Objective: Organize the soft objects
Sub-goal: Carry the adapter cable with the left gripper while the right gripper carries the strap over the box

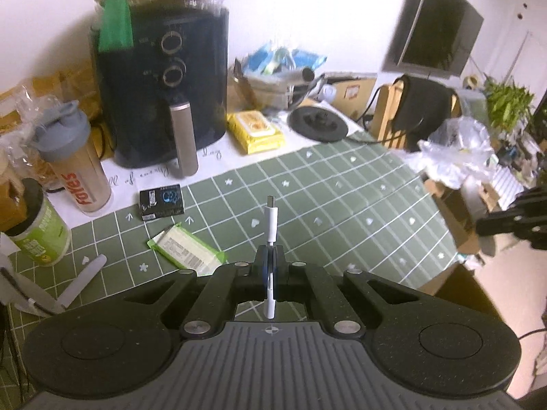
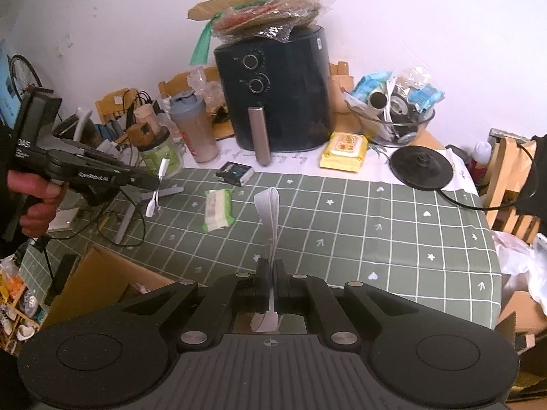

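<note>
In the left wrist view my left gripper is shut on a short white adapter cable, which stands upright with its plug on top, above the green checked tablecloth. The right wrist view shows that gripper in a person's hand, with the cable hanging through the jaws. My right gripper is shut on a grey elastic band whose loop sticks up past the fingertips. A green pack of wipes lies flat on the cloth.
A black air fryer, a shaker bottle, a green-labelled jar, a small black box, a yellow wipes pack, a kettle base and a glass bowl of clutter line the back. An open cardboard box sits below the table's near left edge.
</note>
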